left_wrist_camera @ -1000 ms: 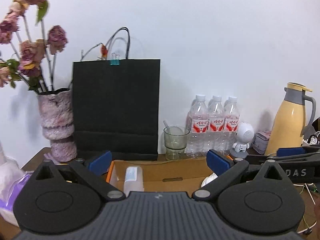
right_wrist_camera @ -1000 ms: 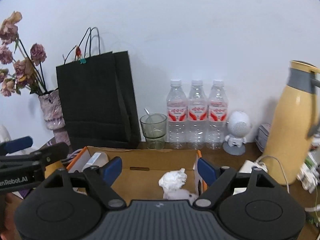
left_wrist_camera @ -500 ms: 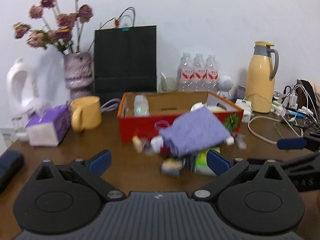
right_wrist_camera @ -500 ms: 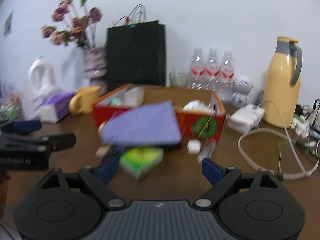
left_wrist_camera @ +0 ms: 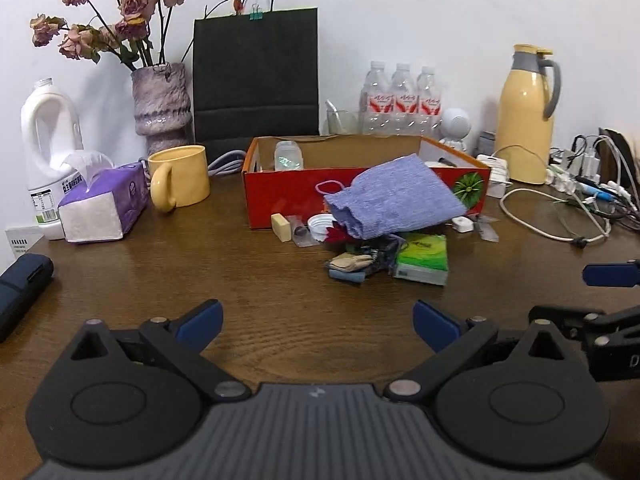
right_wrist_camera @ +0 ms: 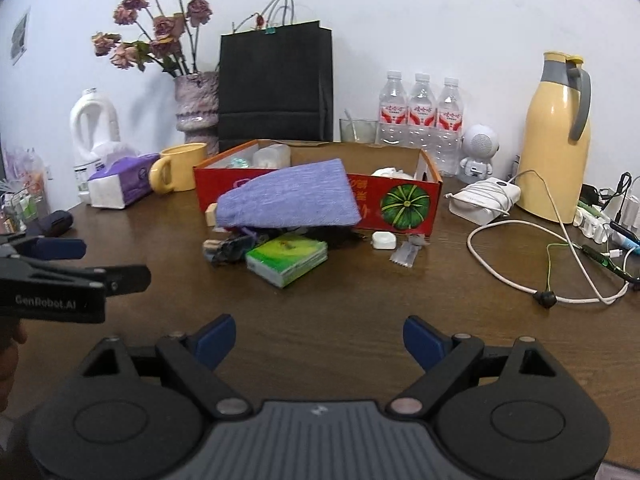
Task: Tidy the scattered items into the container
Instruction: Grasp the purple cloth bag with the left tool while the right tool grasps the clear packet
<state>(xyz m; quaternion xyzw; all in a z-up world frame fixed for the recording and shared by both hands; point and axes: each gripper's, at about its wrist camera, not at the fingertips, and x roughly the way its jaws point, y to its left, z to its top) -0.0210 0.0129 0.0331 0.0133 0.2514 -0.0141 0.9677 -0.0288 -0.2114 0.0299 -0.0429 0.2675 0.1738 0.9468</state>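
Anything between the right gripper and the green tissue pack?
No. In the right wrist view only bare brown table separates the open right gripper from the green tissue pack.

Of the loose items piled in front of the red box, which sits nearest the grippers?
The green tissue pack: it lies at the pile's front edge, ahead of the purple cloth pouch leaning on the box.

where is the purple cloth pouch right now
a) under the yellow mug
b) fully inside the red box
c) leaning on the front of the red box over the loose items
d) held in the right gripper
c: the purple cloth pouch leans against the front wall of the red box, lying over the clutter on the table beside the green tissue pack.
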